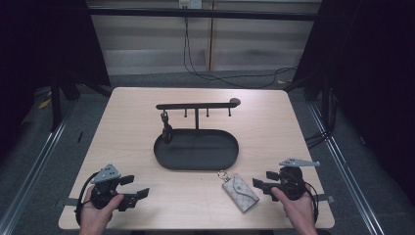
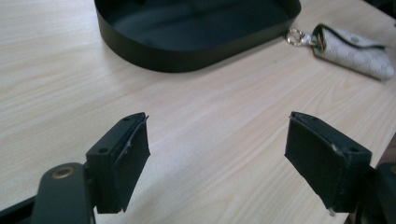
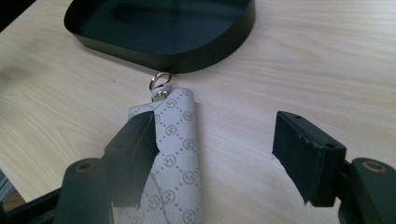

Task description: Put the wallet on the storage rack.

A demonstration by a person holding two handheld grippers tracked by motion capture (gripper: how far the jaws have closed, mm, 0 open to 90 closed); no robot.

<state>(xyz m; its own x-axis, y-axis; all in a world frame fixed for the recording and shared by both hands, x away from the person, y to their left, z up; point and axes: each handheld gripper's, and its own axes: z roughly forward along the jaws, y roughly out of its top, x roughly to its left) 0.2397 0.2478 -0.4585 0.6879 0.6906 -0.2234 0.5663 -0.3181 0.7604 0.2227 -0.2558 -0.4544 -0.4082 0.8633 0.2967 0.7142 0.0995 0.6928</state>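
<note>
the key pouch (image 1: 241, 192) lies flat on the wooden table (image 1: 122, 132), near the front edge and right of centre, a pale patterned case with a metal ring (image 1: 223, 174) at its far end. that ring rests just in front of the black oval tray (image 1: 166, 161), close to the rim; whether it touches the rim i cannot tell. in the right gripper view the pouch (image 3: 175, 158) runs from the ring (image 3: 160, 81) down toward the camera, partly behind the left-hand jaw, with the other jaw well off to the side over bare wood. the right gripper (image 1: 259, 185) sits just right of the pouch, jaws spread wide and holding nothing. the left gripper (image 1: 137, 196) rests at the front left of the table, well apart from the pouch, its jaws likewise wide apart and empty. from the tray rises a black stand (image 1: 196, 105) with a crossbar and small pegs, and a dark key fob (image 1: 167, 129) hangs from the leftmost peg down toward the tray.
</note>
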